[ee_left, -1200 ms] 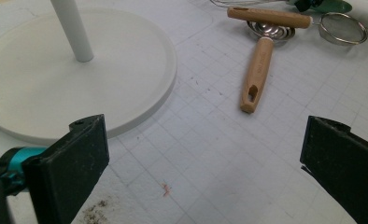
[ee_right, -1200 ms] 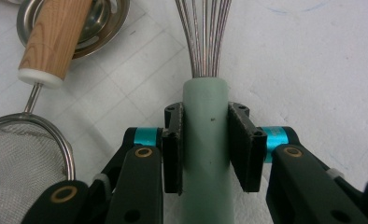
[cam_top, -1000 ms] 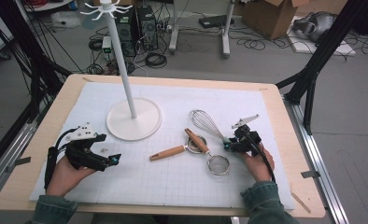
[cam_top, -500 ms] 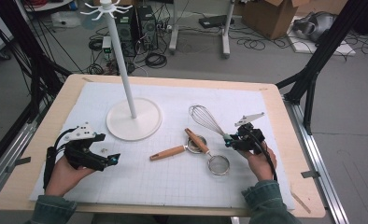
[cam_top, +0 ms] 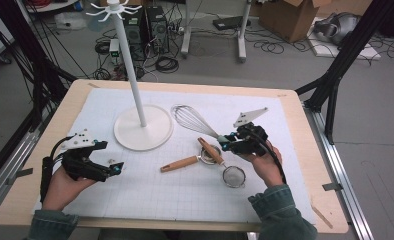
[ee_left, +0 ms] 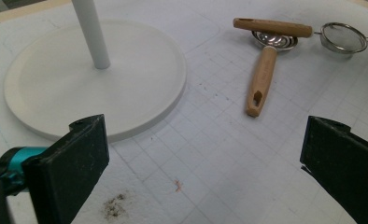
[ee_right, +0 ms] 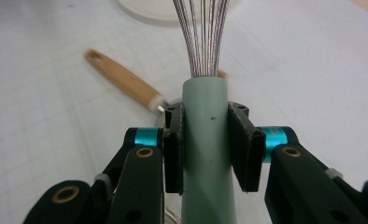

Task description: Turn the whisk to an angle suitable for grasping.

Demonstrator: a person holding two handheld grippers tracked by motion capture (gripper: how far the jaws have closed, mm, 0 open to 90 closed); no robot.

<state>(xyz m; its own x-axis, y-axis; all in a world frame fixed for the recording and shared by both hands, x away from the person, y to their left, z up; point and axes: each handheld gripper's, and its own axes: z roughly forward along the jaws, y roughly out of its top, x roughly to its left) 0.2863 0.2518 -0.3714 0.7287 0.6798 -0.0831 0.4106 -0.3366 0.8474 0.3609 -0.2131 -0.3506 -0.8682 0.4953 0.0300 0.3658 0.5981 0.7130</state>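
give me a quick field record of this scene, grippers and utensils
right gripper: shut on the whisk, jaws clamping its pale green handle
whisk wires: point toward the white stand
left gripper: open, holding nothing, low over the mat
wooden-handled utensils: two lying crossed on the mat
small strainer: on the mat beside them

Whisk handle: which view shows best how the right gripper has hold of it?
The right gripper view: the whisk has its pale green handle clamped between the two fingers of the right gripper, with the wires fanning ahead. The high view shows the whole whisk, but the grip there is small and partly hidden.
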